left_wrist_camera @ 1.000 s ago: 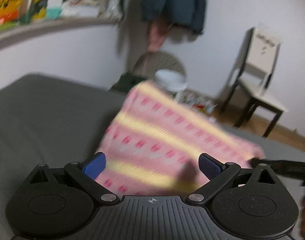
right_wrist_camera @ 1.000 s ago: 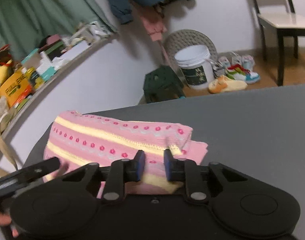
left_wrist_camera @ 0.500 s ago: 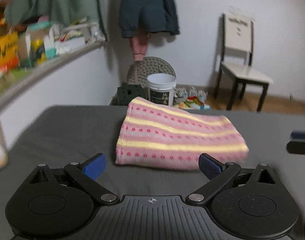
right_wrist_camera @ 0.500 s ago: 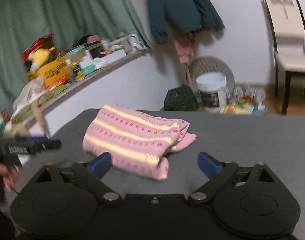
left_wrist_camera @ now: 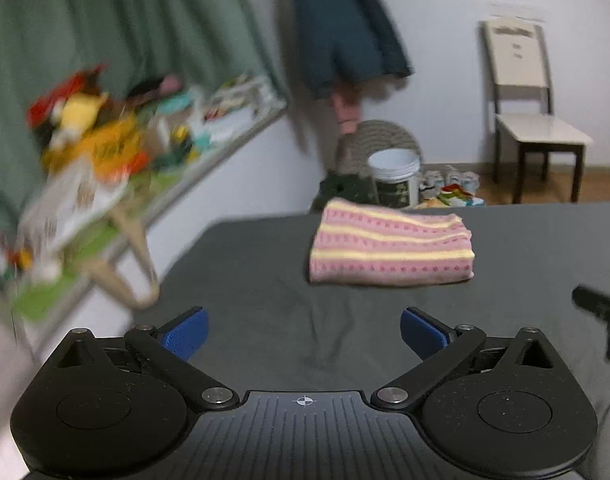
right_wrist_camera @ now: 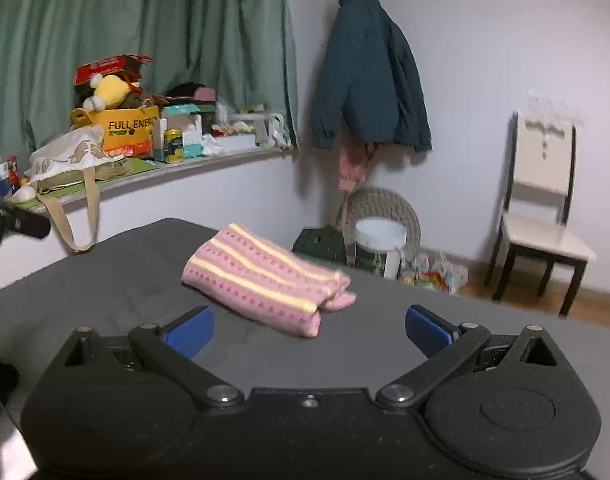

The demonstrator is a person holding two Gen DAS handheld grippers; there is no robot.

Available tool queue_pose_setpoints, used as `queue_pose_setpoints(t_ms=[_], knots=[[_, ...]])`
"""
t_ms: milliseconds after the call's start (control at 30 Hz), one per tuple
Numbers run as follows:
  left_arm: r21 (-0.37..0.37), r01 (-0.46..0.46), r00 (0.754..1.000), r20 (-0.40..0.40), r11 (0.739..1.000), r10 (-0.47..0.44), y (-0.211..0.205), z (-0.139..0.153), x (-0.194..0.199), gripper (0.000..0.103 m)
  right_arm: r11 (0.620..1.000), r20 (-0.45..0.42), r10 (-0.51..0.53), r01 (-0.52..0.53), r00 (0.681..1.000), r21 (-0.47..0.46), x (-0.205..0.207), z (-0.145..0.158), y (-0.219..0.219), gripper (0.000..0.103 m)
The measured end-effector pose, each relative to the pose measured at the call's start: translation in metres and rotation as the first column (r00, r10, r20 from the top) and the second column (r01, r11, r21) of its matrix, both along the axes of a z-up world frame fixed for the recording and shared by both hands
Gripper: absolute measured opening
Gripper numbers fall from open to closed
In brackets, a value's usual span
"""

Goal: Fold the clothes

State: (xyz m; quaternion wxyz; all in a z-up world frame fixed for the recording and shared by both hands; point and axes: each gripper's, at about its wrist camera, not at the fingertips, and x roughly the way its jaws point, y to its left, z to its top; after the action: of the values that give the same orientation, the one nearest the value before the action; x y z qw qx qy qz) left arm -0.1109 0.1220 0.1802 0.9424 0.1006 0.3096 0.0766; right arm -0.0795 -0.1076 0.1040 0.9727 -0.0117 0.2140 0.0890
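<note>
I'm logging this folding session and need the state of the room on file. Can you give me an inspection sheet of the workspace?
Surface: dark grey sheet, a few soft creases, nothing on it but the garment.
Job's things: pink striped knit, folded into a compact bundle, lying flat, untouched.
Clutter: window ledge crowded with boxes, a can and a tote bag.
Grippers: left gripper open, empty; right gripper open, empty.
Cables: nothing seen.
Surroundings: green curtain, dark jacket on the wall, white bucket, chair.
</note>
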Motion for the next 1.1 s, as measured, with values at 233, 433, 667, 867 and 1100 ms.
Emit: queue_pose_setpoints(t_ms=[233,433,667,867,1100], knots=[[-0.182,-0.047,0.999,-0.031,0.982,0.042,-0.016,-0.053,0.014,0.102,0.985,-0.014,-0.166,0.165,0.986,-0.04,-0.008,-0.021,-0.001,0.103],[-0.128,-0.045,0.987,-0.157,0.991,0.025,-0.032,-0.087,0.052,0.102,0.984,0.021,-0.15,0.151,0.989,-0.094,-0.003,-0.035,-0.004,0.103],[-0.079,-0.04,0.989,-0.144,0.996,0.028,-0.051,-0.118,0.044,0.102,0.97,-0.003,-0.194,0.191,0.981,-0.149,-0.004,-0.05,-0.006,0.103],[-0.043,-0.003,0.994,-0.113,0.999,-0.002,-0.064,-0.111,0.035,0.102,0.987,-0.096,-0.123,0.112,0.988,-0.113,-0.007,-0.061,-0.009,0.103],[-0.047,0.004,0.994,-0.107,0.999,-0.009,-0.068,-0.108,0.034,0.102,0.985,-0.13,-0.125,0.107,0.984,-0.138,-0.007,-0.068,-0.005,0.103]])
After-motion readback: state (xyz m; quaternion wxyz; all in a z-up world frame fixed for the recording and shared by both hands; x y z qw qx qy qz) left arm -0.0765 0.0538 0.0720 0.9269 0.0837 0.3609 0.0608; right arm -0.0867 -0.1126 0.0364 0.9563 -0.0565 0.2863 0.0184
